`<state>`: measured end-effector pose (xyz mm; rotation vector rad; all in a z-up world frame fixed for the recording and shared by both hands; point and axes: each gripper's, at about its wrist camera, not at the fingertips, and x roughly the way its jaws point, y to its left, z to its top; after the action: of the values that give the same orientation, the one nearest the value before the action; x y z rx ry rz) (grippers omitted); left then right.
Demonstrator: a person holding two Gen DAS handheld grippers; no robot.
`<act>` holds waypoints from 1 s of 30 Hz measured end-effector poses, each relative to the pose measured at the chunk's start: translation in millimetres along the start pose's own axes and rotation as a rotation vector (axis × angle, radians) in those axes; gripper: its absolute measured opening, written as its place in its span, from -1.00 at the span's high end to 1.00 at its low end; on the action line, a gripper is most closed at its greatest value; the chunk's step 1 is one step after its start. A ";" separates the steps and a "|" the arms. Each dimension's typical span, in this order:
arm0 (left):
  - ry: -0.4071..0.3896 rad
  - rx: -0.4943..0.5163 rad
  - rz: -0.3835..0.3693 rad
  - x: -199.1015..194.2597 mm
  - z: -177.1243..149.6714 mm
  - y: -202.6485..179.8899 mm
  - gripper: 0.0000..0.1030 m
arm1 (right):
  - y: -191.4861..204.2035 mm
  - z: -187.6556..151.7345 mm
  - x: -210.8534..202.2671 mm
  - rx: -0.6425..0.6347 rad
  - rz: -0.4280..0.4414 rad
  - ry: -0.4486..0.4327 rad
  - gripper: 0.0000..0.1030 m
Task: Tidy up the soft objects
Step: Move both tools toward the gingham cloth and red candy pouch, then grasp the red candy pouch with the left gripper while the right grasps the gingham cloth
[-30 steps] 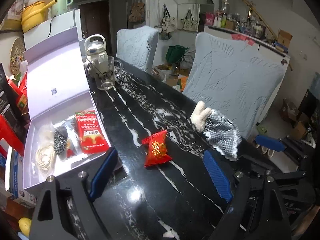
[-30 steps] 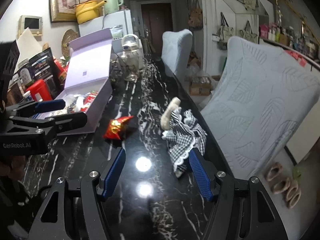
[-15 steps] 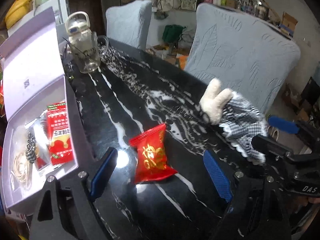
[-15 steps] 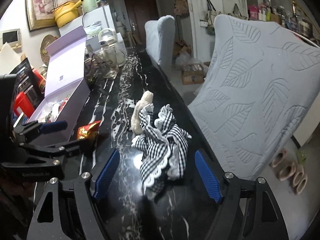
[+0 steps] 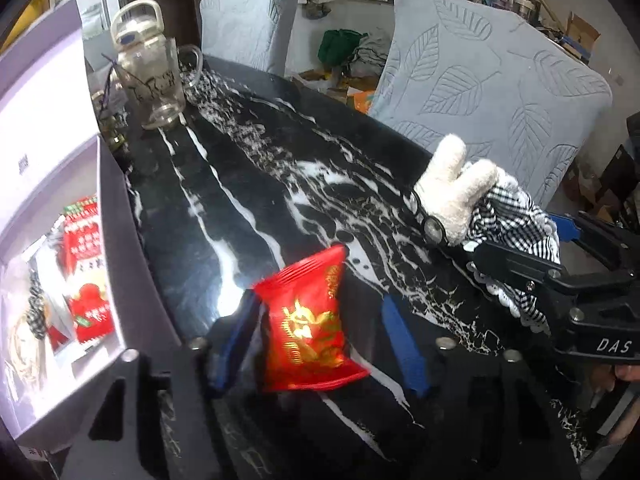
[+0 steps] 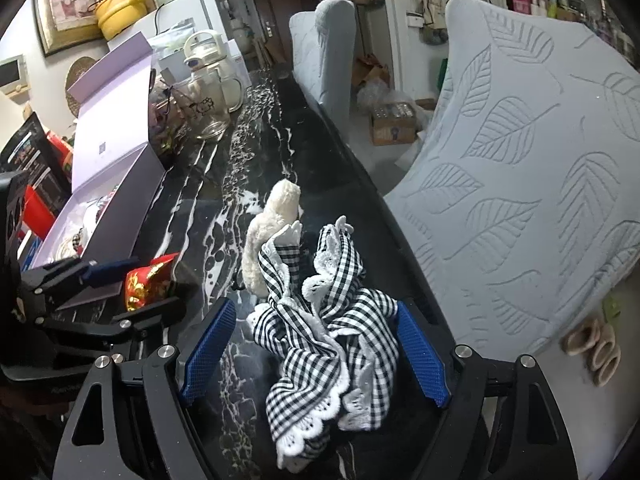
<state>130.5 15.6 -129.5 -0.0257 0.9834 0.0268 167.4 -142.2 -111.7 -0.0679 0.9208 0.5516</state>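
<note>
A red snack packet (image 5: 308, 328) lies on the black marble table (image 5: 280, 184), between the blue pads of my left gripper (image 5: 316, 344). Its jaws are closing; the left pad is at the packet's edge and the right pad still stands off it. A black-and-white gingham cloth (image 6: 328, 340) lies crumpled against a cream plush toy (image 6: 272, 228) near the table's right edge. My right gripper (image 6: 314, 350) straddles the cloth with its jaws opening, pads on either side and not pressing. The left wrist view shows the plush toy (image 5: 452, 188) and cloth (image 5: 516, 224) to the right.
An open lilac box (image 5: 108, 240) stands at the left, holding a red packet (image 5: 86, 280) and small items. A glass mug (image 5: 160, 80) and a jug stand at the far end. Two chairs with pale blue covers (image 5: 500, 92) line the table's right side.
Both grippers came down and forward. The left jaws narrowed around the red packet. The right jaws widened and now straddle the gingham cloth.
</note>
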 end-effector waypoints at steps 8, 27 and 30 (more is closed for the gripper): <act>-0.009 0.000 -0.017 -10.8 -6.8 -3.0 0.33 | -1.9 -7.1 -4.1 0.006 0.035 0.004 0.09; 0.001 0.132 -0.111 -61.3 -57.2 -52.9 0.34 | 2.2 -62.9 -68.5 0.076 0.031 0.000 0.12; 0.016 0.148 -0.126 -60.9 -66.6 -58.6 0.34 | 0.9 -75.0 -75.6 0.090 0.026 0.011 0.12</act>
<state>43.3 -45.9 -115.1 0.0483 0.9958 -0.1617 75.6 -194.9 -99.3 0.0223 0.9577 0.5338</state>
